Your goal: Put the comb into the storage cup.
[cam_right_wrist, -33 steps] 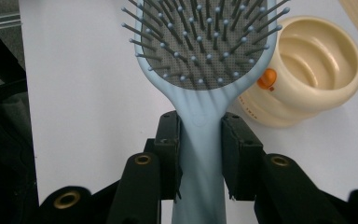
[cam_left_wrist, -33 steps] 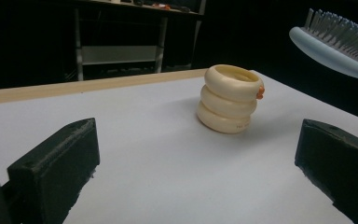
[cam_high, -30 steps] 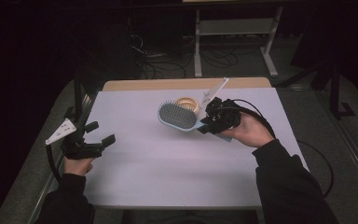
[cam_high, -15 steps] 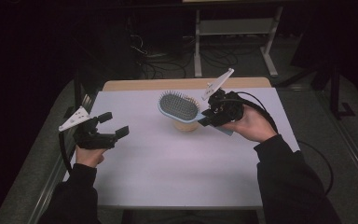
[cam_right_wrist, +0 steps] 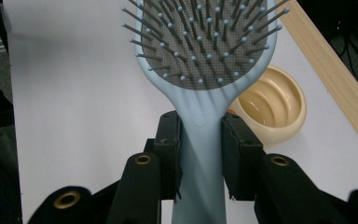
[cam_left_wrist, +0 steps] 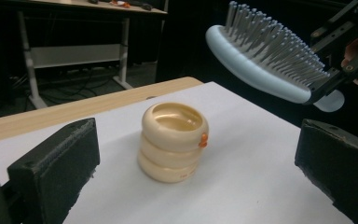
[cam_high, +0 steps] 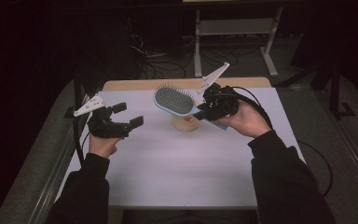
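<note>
Hairbrush [cam_high: 175, 100] held above the counter's [cam_high: 177, 168] far edge, right tool [cam_high: 205, 111] clamped on its handle. Left tool [cam_left_wrist: 191, 163], jaws open and empty, faces the cream cup [cam_left_wrist: 174, 141], likely next to grasp. Right view: pads [cam_right_wrist: 169, 154] squeeze the handle.

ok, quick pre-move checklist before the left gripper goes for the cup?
1. Right gripper shut on the hairbrush handle: ok, pads press on both sides.
2. Hairbrush lifted clear of the cup: ok, its head is up in the air in the left gripper view.
3. Left gripper open and holding nothing: ok.
4. Cup lined up between the left gripper's jaws: ok, it sits ahead, about centred.
5. Cup upright on the table: ok.
6. Jaw gap wide enough for the cup: looks ok, not certain from this angle.
</note>
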`<state>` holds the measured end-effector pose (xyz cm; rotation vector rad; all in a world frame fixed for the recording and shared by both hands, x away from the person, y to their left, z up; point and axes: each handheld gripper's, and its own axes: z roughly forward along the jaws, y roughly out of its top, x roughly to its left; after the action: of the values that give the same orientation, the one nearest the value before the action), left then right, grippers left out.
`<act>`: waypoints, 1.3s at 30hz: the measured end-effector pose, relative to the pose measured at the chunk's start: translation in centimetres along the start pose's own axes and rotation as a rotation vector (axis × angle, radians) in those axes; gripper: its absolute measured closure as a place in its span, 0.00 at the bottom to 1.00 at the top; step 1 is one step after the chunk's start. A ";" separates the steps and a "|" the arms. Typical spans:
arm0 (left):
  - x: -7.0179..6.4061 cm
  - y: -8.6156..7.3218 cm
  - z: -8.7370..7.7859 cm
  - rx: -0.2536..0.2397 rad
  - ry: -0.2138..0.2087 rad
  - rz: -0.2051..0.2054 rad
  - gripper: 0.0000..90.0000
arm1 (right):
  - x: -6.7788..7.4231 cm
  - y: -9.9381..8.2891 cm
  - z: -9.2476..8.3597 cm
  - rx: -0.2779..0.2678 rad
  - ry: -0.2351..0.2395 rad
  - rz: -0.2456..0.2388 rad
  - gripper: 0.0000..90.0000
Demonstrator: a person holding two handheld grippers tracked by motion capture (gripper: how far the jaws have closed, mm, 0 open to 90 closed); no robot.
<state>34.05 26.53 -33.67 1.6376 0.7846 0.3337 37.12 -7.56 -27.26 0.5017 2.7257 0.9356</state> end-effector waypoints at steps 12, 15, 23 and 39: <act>-0.6 0.8 2.0 0.033 -0.026 -0.043 0.00 | 0.3 0.7 0.2 -0.010 -0.013 -0.006 0.76; -0.7 0.9 2.4 0.032 -0.033 -0.050 0.00 | 0.4 1.0 0.6 -0.013 -0.017 -0.012 0.76; -1.5 1.4 3.7 0.018 -0.069 -0.078 0.00 | 0.9 1.5 1.8 0.001 -0.017 -0.029 0.76; -2.5 2.1 6.0 -0.036 -0.108 -0.224 0.10 | 1.2 1.8 2.3 -0.038 -0.016 -0.031 0.76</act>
<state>36.56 20.34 -32.54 1.5035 0.8656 0.0994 37.13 -4.50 -28.04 0.4562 2.6884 0.9695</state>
